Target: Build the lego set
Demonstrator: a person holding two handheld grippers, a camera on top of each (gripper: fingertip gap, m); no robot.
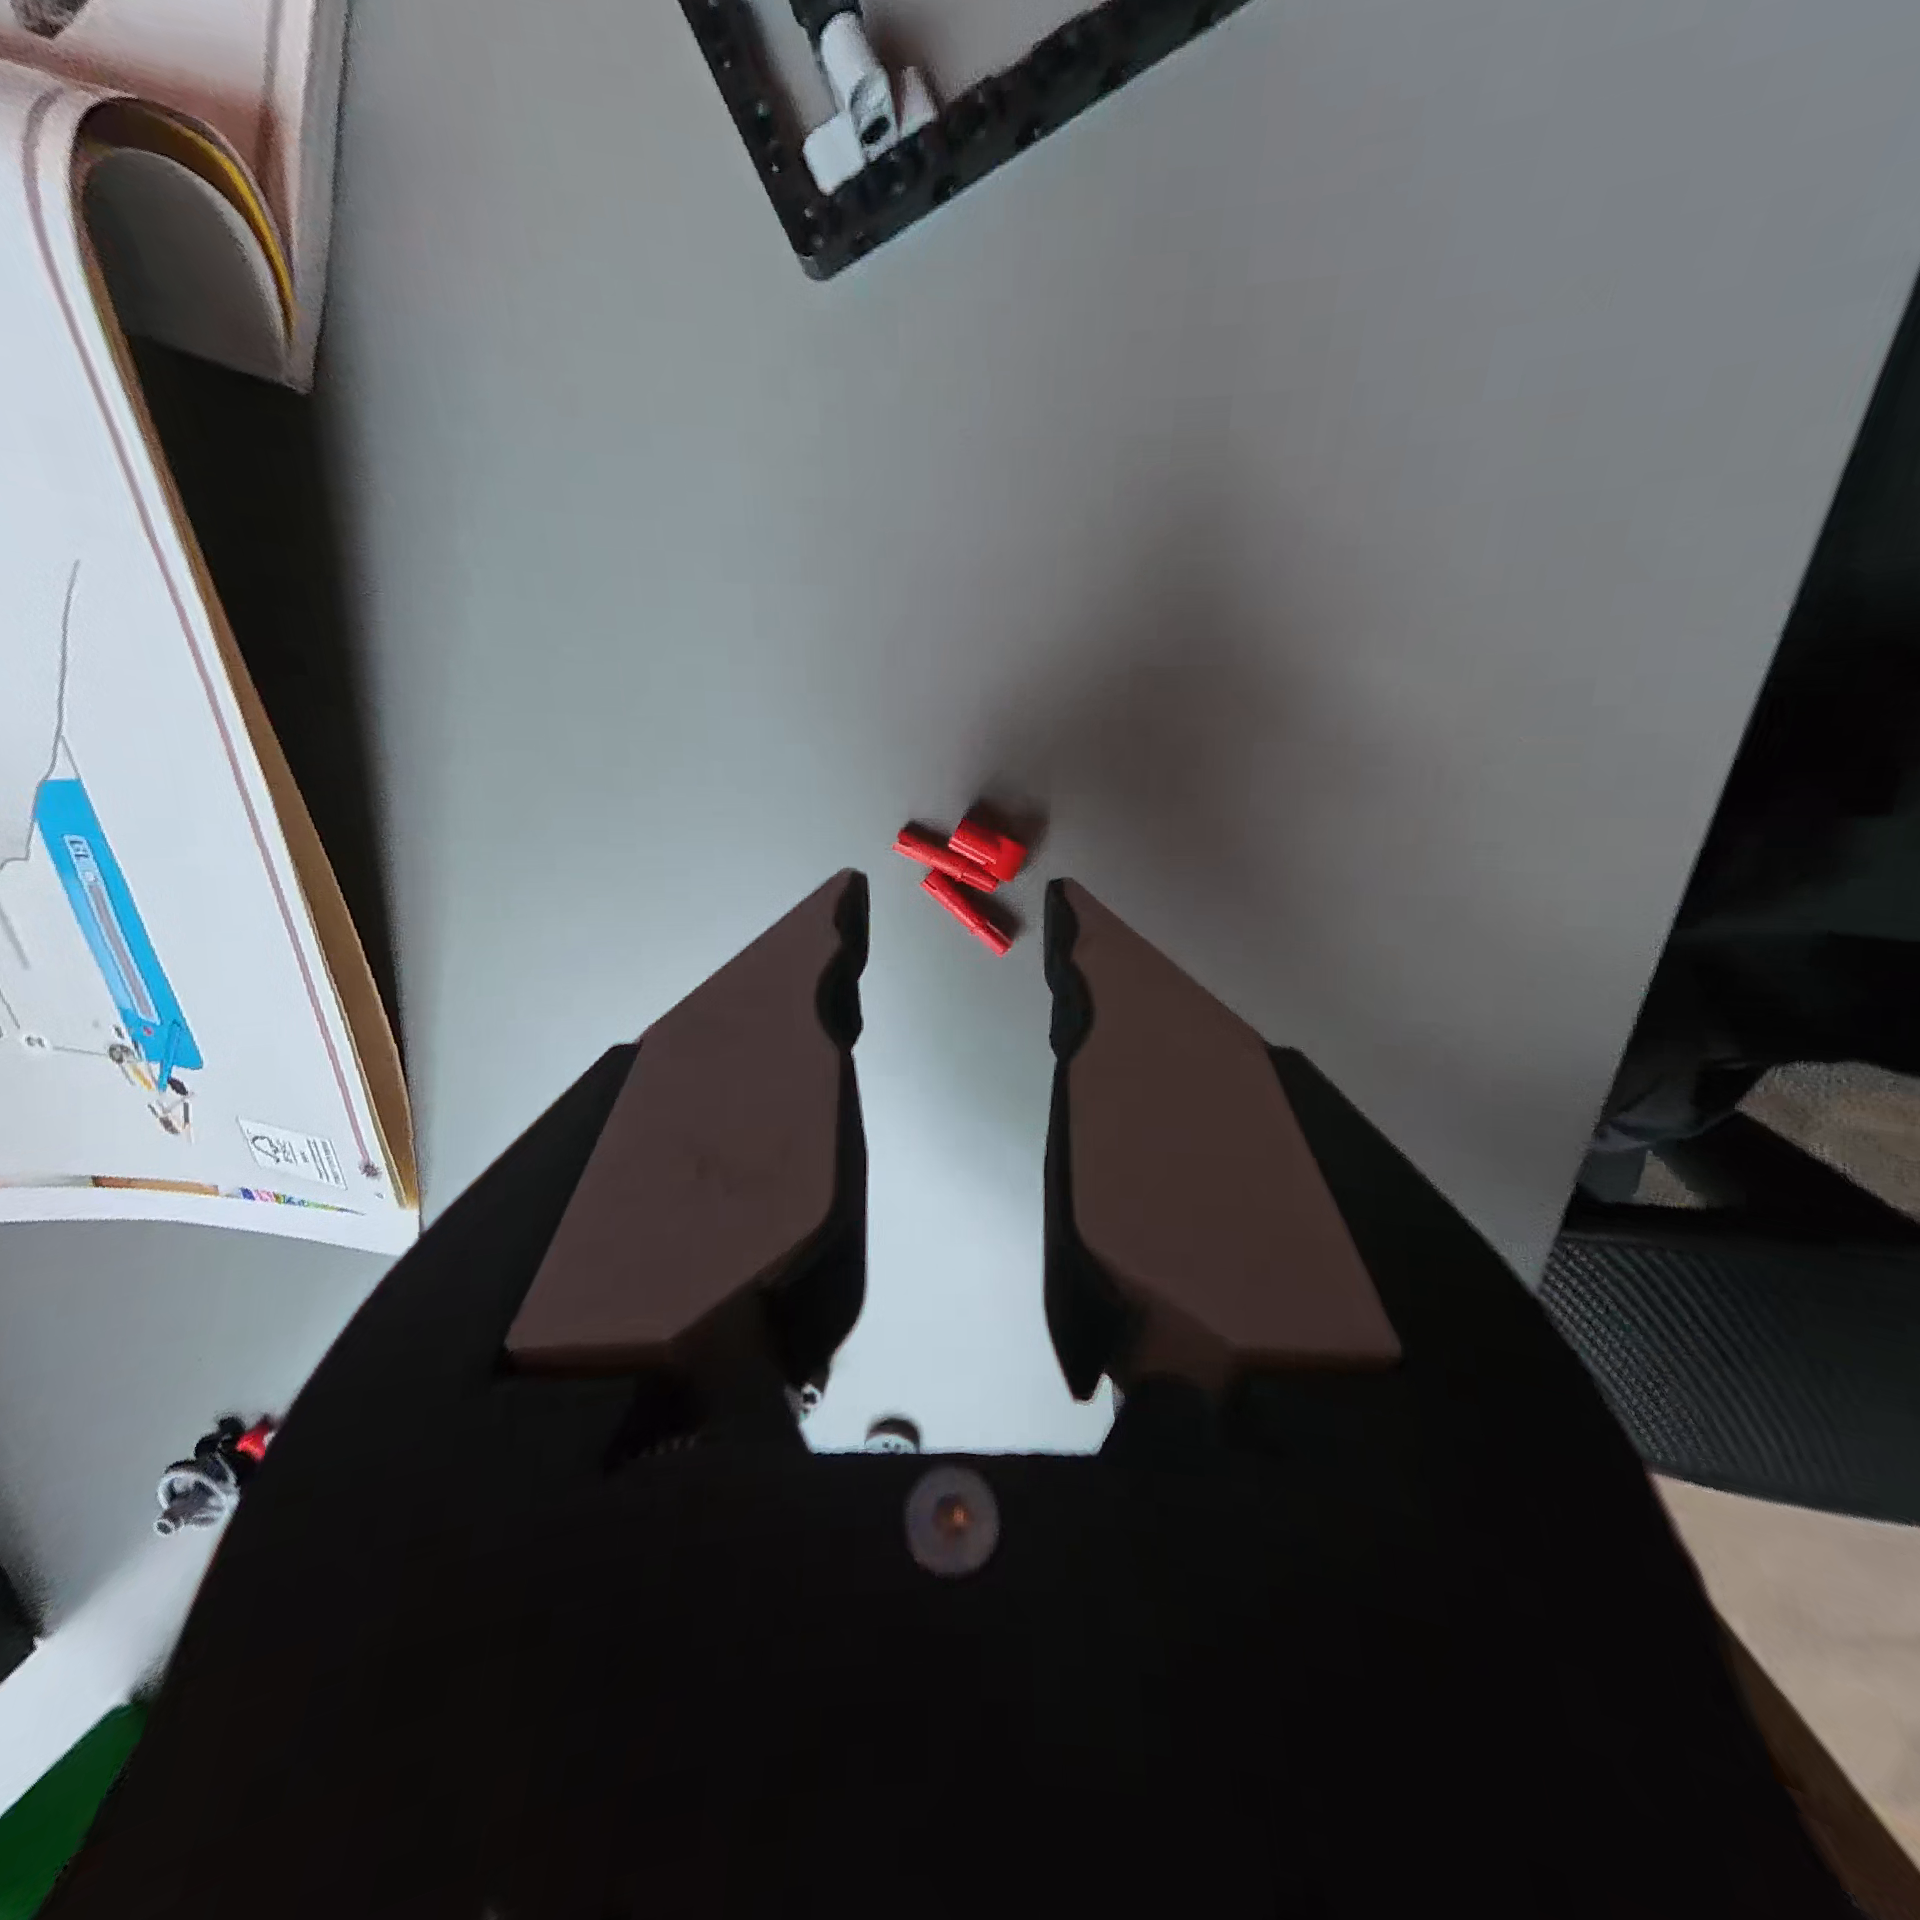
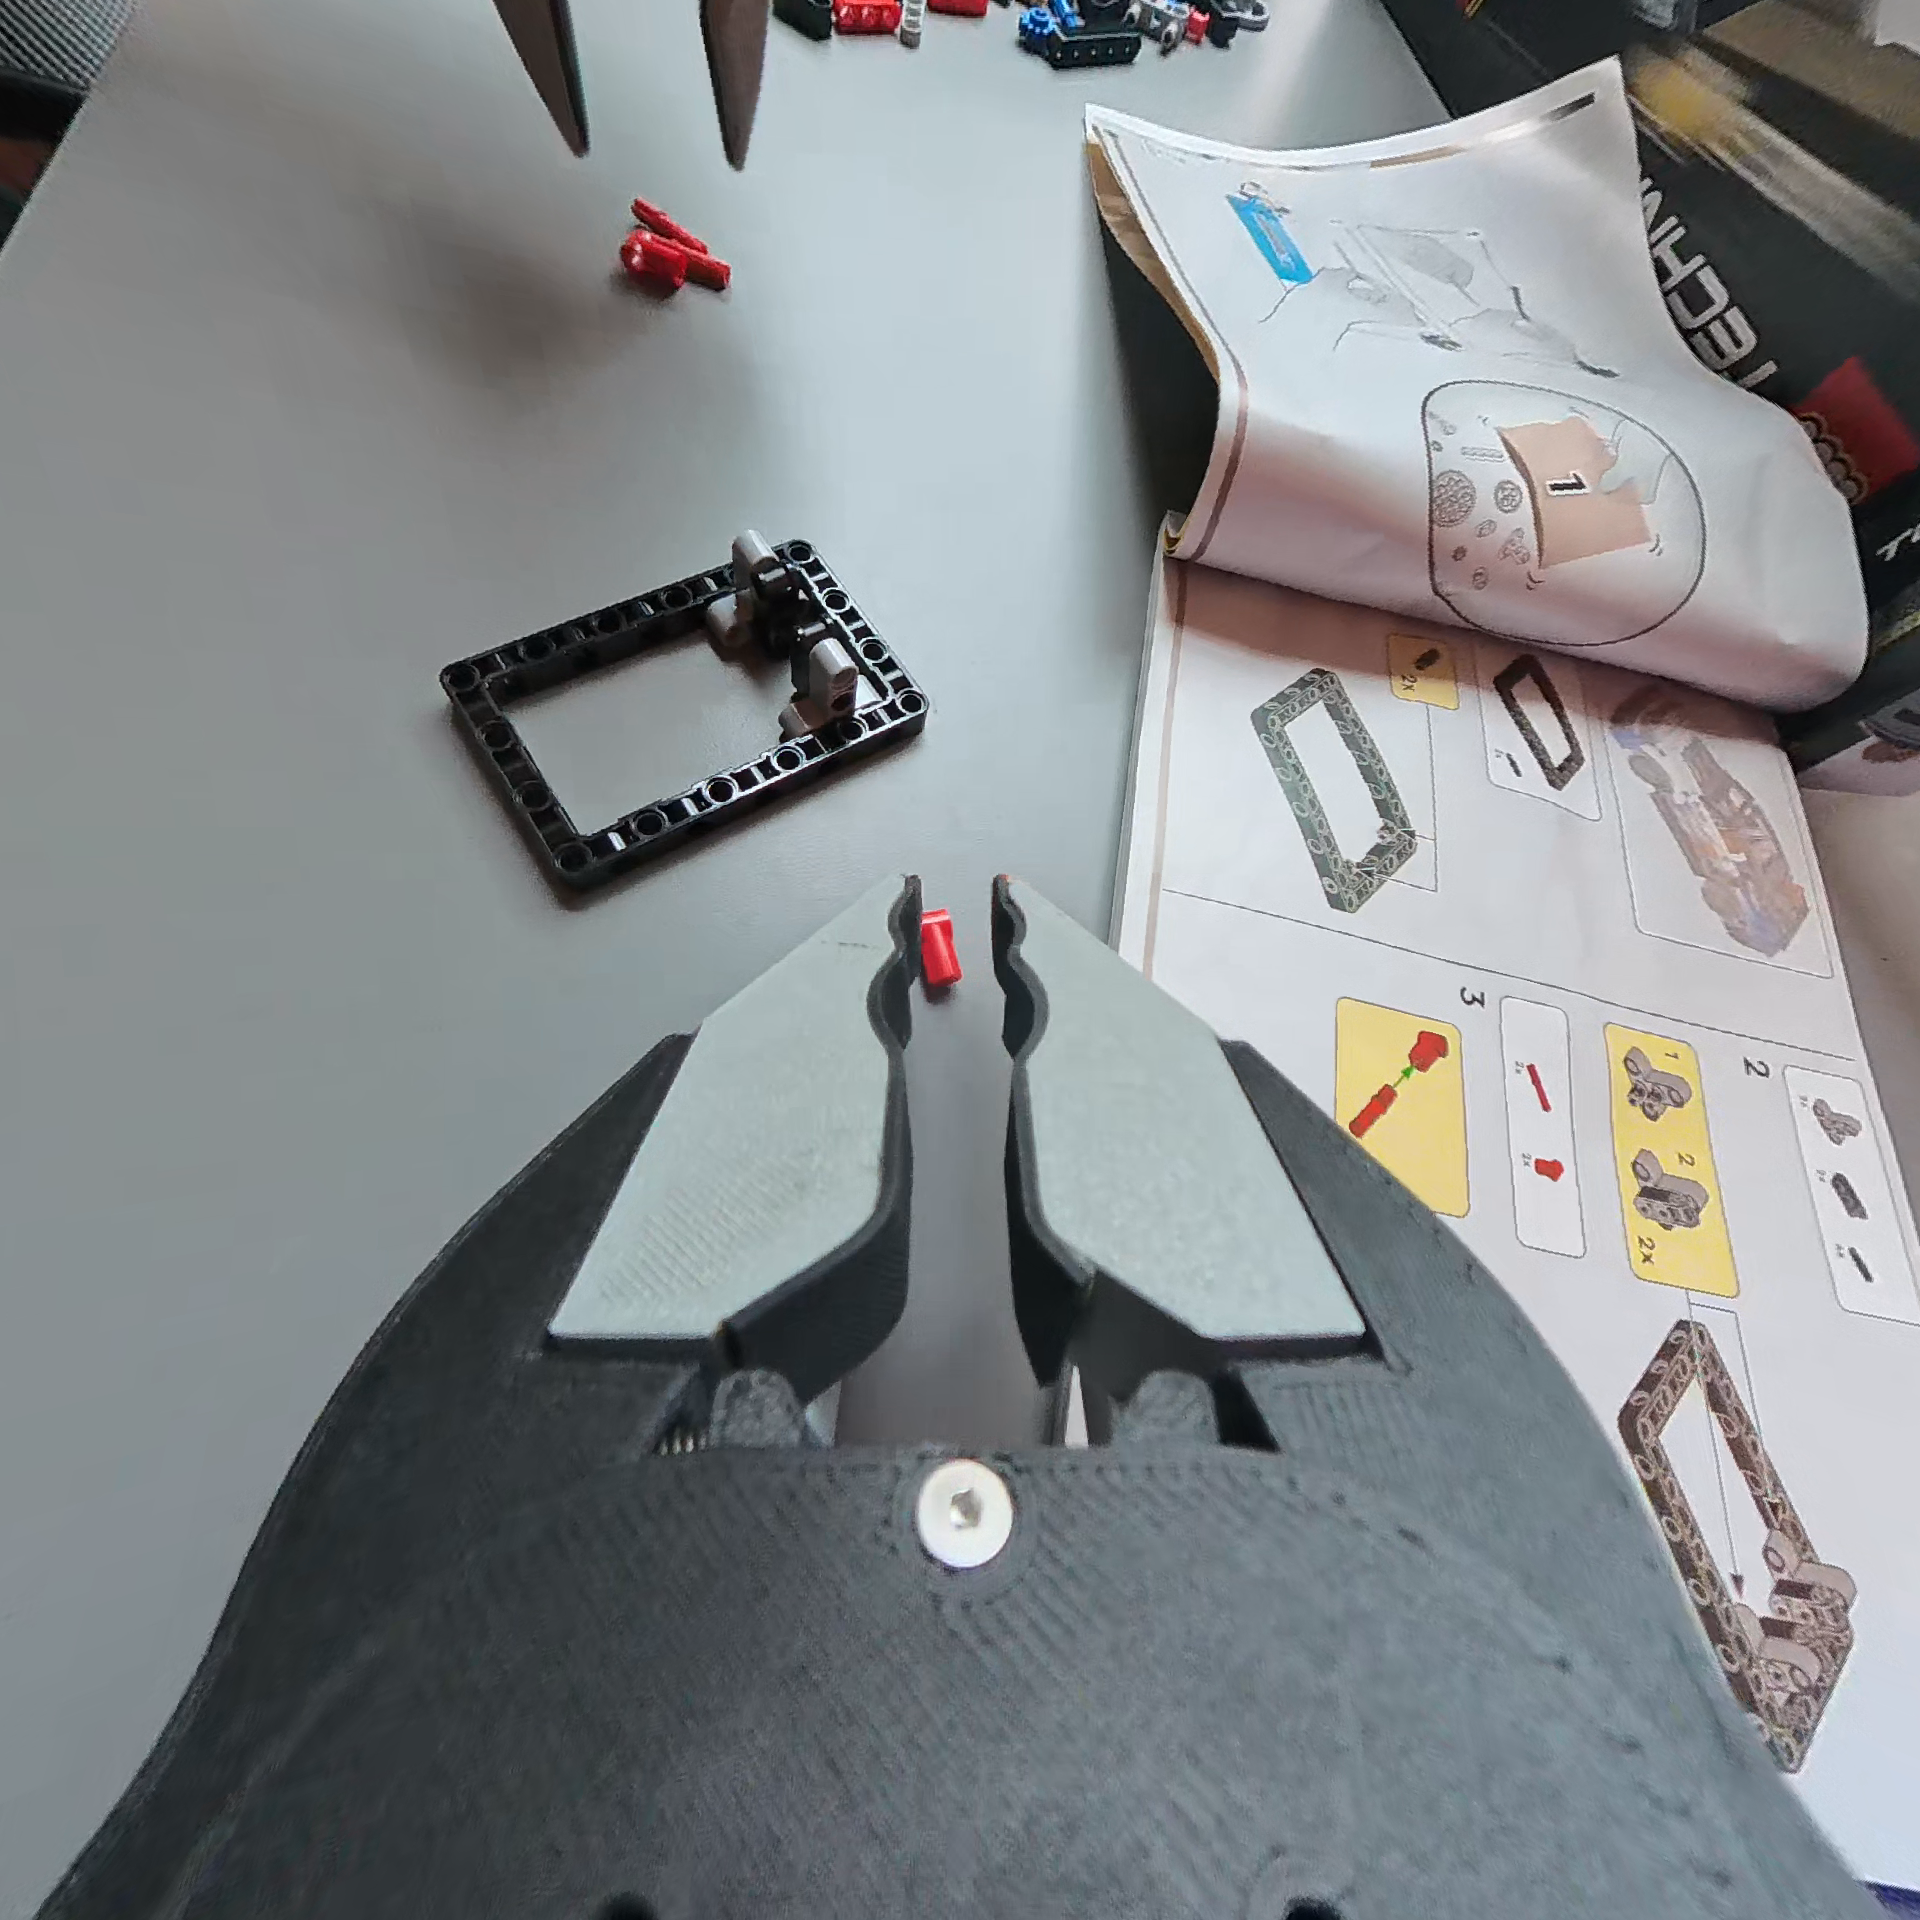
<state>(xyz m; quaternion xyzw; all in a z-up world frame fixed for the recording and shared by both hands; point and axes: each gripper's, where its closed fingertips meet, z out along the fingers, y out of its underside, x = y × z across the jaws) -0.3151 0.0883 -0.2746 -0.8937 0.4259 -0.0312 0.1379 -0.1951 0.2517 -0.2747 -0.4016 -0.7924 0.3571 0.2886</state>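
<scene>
- On the grey table [image 2: 260, 520], at 10 o'clock of the right gripper [image 2: 951, 883], lies the black frame [image 2: 675, 717] with grey connectors [image 2: 821, 675] fitted: early steps look done.
- Red pins [image 1: 961, 873] loose at 12 o'clock of the left gripper [image 1: 956, 888], jaws spread, empty.
- Right jaws slightly apart; red bush [image 2: 937, 945] rests against one pad, grip uncertain.
- Left: pin-and-bush joining, most of the build.
- Only the right view shows the open manual [image 2: 1455, 831] steps and spare parts pile [image 2: 1091, 26].
</scene>
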